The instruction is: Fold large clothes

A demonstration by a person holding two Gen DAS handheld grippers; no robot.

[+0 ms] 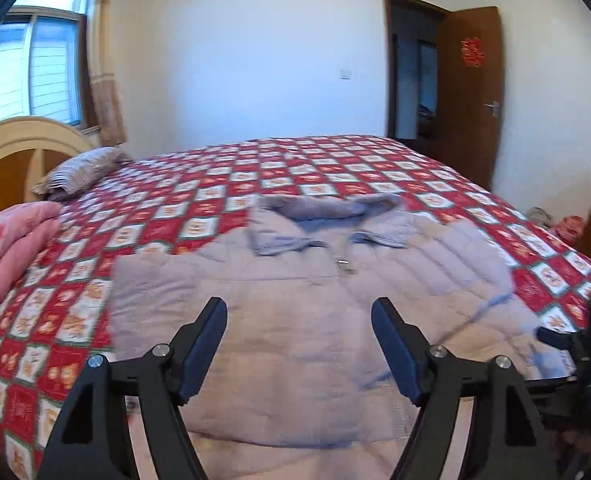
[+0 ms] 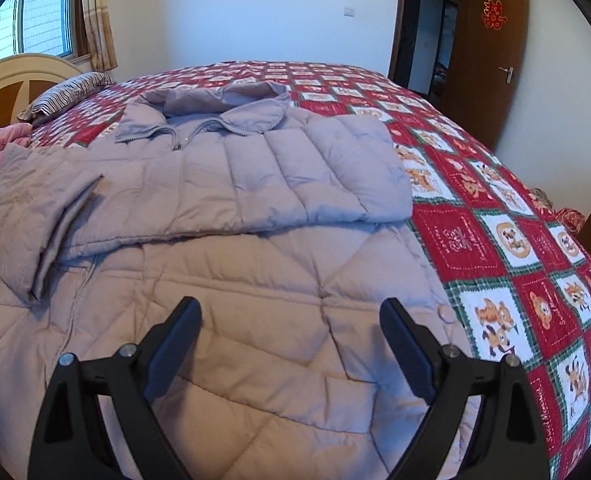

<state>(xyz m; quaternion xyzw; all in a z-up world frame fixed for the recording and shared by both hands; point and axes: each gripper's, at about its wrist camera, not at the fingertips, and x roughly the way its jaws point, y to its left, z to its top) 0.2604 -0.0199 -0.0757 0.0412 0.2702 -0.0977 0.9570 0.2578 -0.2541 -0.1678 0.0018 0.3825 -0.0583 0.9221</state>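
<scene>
Lilac quilted coat (image 2: 223,208) lies on red patchwork bedspread (image 2: 507,248), collar toward top of frame, both sleeves folded across chest. Left gripper (image 1: 299,336): jaws wide apart, nothing between them, coat body filling lower centre beneath. Right gripper (image 2: 291,340): jaws likewise spread, empty, above the coat's lower panel.

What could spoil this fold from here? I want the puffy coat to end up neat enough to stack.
Both sleeves lie across the lilac padded coat, and neither the left tongs nor the right tongs grip anything, so the thick quilting may spring the sleeves open. The left sleeve cuff is bunched and could fold in crooked. The coat's lower part reaches the near edge of the bed; it may slide off.
</scene>
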